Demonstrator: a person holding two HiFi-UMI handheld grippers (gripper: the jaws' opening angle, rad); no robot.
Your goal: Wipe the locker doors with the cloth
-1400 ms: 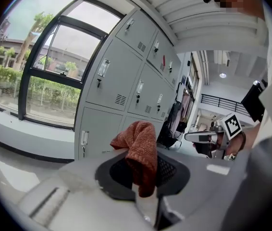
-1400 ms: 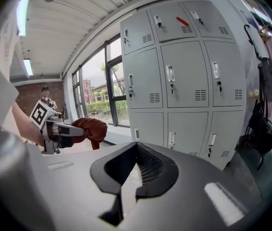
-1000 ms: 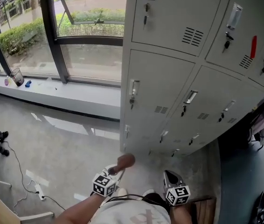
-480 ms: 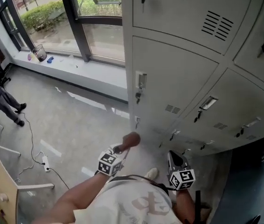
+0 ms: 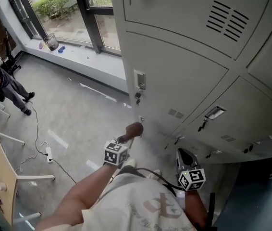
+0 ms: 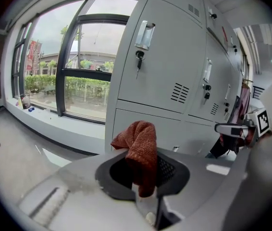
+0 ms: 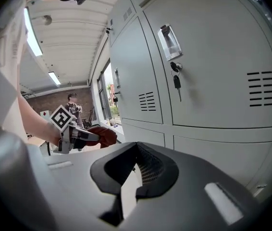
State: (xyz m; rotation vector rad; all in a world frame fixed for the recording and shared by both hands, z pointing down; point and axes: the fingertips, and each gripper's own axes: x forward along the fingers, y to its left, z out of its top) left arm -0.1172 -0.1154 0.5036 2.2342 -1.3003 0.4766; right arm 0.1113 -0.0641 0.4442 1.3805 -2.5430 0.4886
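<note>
The left gripper point(image 5: 126, 137) has its jaws pinched on the rust-red cloth point(image 6: 138, 150), which bunches above the tips, just short of the locker doors point(image 5: 184, 76) ahead — open floor point(image 5: 73, 124) lies to its left. The right gripper point(image 5: 185, 159), jaws together and empty, hangs near the lowest doors, apart from the left one

The glossy grey floor point(image 5: 78, 119) bears the lockers point(image 5: 184, 85) at right. At left lies a white power strip point(image 5: 48, 154) — its thin cable point(image 5: 35, 129) runs off across the floor.
</note>
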